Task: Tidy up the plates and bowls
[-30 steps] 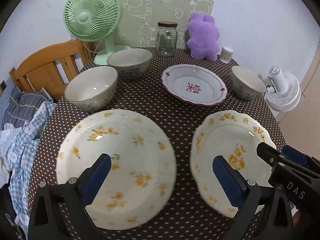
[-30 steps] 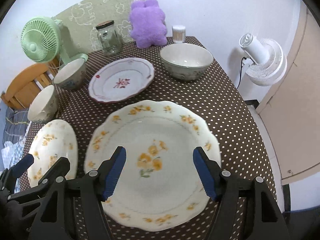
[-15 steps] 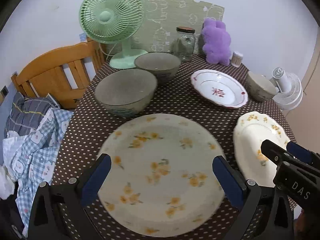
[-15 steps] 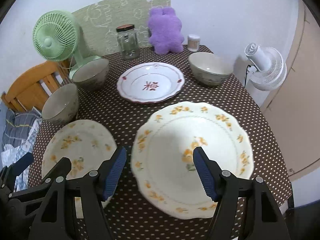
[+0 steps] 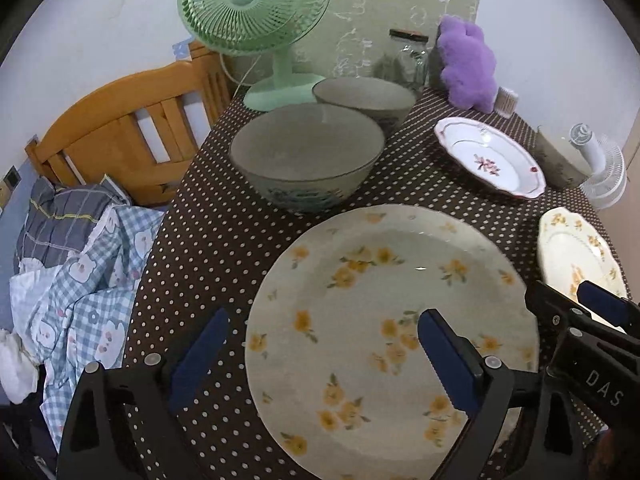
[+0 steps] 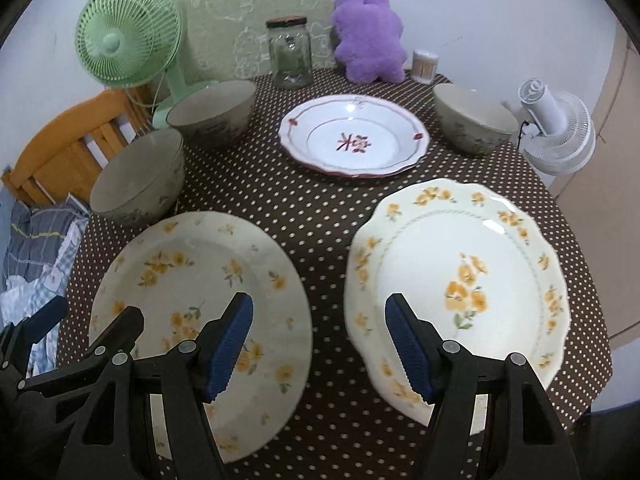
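Note:
A round yellow-flowered plate [image 5: 380, 320] lies at the table's front left. My left gripper [image 5: 324, 356] hovers over its left rim with the jaws closing and not touching it. A scalloped yellow-flowered plate [image 6: 460, 280] lies to its right. Above the strip of cloth between the round plate [image 6: 192, 280] and the scalloped one, my right gripper [image 6: 320, 344] is closing slightly and holds nothing. Further back are a red-trimmed white plate [image 6: 354, 140] and three bowls: near left [image 6: 136, 176], far left [image 6: 212, 112], far right [image 6: 474, 118].
A green fan [image 6: 128, 32], a glass jar [image 6: 290, 54], a purple plush toy [image 6: 368, 36] and a toothpick holder [image 6: 425, 65] line the table's back. A white fan [image 6: 556, 136] stands off the right edge. A wooden chair [image 5: 120, 136] with checked cloth [image 5: 80, 272] is at the left.
Both grippers have moved left across the table. The left went from between the two flowered plates to the round plate's left rim; the right went from over the scalloped plate to the gap. The left jaws narrowed slightly.

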A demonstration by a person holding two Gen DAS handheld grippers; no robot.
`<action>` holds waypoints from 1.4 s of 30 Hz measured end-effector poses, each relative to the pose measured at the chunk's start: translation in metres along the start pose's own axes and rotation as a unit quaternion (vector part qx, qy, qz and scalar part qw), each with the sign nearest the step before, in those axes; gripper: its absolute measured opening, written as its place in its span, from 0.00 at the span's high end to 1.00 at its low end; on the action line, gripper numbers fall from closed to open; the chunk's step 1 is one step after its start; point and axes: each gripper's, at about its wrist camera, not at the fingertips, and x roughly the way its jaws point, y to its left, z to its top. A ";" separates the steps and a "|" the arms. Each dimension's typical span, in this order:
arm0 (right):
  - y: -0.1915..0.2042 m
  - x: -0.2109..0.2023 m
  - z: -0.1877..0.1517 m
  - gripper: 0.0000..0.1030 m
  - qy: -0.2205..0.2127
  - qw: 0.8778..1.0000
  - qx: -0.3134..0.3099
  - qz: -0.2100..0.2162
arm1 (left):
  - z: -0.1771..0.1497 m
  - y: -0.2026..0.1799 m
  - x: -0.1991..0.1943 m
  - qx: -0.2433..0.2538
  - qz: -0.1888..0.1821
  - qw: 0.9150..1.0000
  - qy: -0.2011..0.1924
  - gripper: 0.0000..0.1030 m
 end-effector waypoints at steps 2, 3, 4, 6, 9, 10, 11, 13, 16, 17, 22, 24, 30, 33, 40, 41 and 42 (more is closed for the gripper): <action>0.004 0.007 0.000 0.34 0.007 1.000 -0.001 0.000 | 0.000 0.003 0.007 -0.002 0.000 1.000 0.008 0.09; 0.006 0.010 0.001 0.34 0.010 1.000 -0.002 0.000 | 0.000 0.005 0.010 -0.001 0.000 1.000 0.012 0.10; 0.008 0.013 0.001 0.35 0.014 1.000 -0.003 0.000 | 0.000 0.006 0.012 0.000 0.000 1.000 0.014 0.11; 0.011 0.019 0.001 0.37 0.020 1.000 -0.004 0.000 | 0.000 0.007 0.016 0.003 -0.002 1.000 0.017 0.13; 0.015 0.024 0.003 0.41 0.021 1.000 -0.012 -0.003 | 0.000 0.007 0.022 0.005 -0.006 1.000 0.024 0.17; 0.016 0.026 0.004 0.42 0.025 1.000 -0.013 0.000 | 0.000 0.006 0.024 0.005 -0.005 1.000 0.026 0.18; 0.017 0.028 0.004 0.44 0.029 1.000 -0.013 0.002 | 0.000 0.006 0.025 0.005 -0.004 1.000 0.027 0.18; 0.020 0.032 0.004 0.46 0.035 0.999 -0.015 0.002 | 0.001 0.006 0.027 0.006 -0.004 1.000 0.029 0.19; 0.021 0.039 0.004 0.48 0.045 0.999 -0.013 0.003 | 0.001 0.007 0.032 0.007 -0.004 0.999 0.032 0.20; 0.021 0.041 0.004 0.48 0.048 0.999 -0.013 0.003 | 0.001 0.007 0.034 0.008 -0.002 0.999 0.035 0.21; 0.024 0.050 0.004 0.52 0.057 0.998 -0.015 -0.001 | -0.001 0.005 0.041 0.017 0.007 0.999 0.043 0.25; 0.024 0.050 0.004 0.52 0.055 0.998 -0.015 -0.002 | -0.002 0.004 0.041 0.019 0.009 0.999 0.042 0.25; 0.027 0.050 0.005 0.52 0.057 0.998 -0.026 -0.011 | -0.002 0.005 0.042 0.024 0.007 0.999 0.042 0.25; 0.030 0.047 0.006 0.52 0.056 0.998 -0.034 -0.016 | -0.001 0.010 0.041 0.012 -0.003 0.999 0.052 0.26; 0.028 0.038 -0.001 0.52 0.071 0.997 -0.029 -0.012 | -0.010 0.012 0.031 -0.002 -0.015 0.997 0.073 0.26; 0.027 0.035 -0.002 0.52 0.071 0.997 -0.028 -0.013 | -0.011 0.012 0.028 -0.003 -0.016 0.997 0.076 0.26; 0.026 0.033 -0.003 0.52 0.069 0.997 -0.028 -0.014 | -0.012 0.011 0.025 -0.003 -0.016 0.997 0.077 0.26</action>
